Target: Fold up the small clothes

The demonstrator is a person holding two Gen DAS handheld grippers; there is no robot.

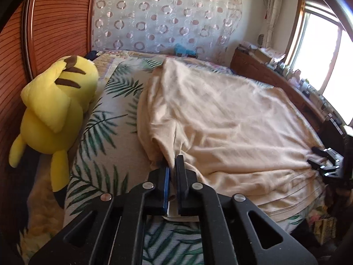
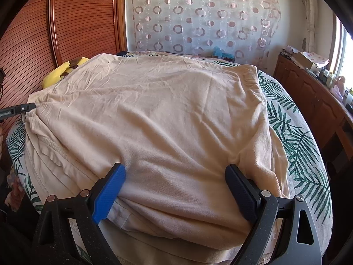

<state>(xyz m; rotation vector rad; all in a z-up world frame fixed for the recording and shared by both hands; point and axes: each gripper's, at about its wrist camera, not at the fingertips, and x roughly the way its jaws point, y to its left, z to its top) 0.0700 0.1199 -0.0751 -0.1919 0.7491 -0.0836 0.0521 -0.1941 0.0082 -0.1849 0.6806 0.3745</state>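
left fingers (image 1: 176, 165) pinch shirt (image 1: 220, 114) edge | right fingers (image 2: 120, 172) straddle hem

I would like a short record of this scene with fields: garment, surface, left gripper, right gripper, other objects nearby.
garment: beige T-shirt, spread out and wrinkled
surface: bed with palm-leaf sheet
left gripper: shut, pinching a bunched edge of the shirt
right gripper: jaws wide open, shirt fabric lying between them, not pinched
other objects nearby: yellow plush toy on the bed beside the shirt; wooden cabinet under the window; curtain with circle pattern behind the bed
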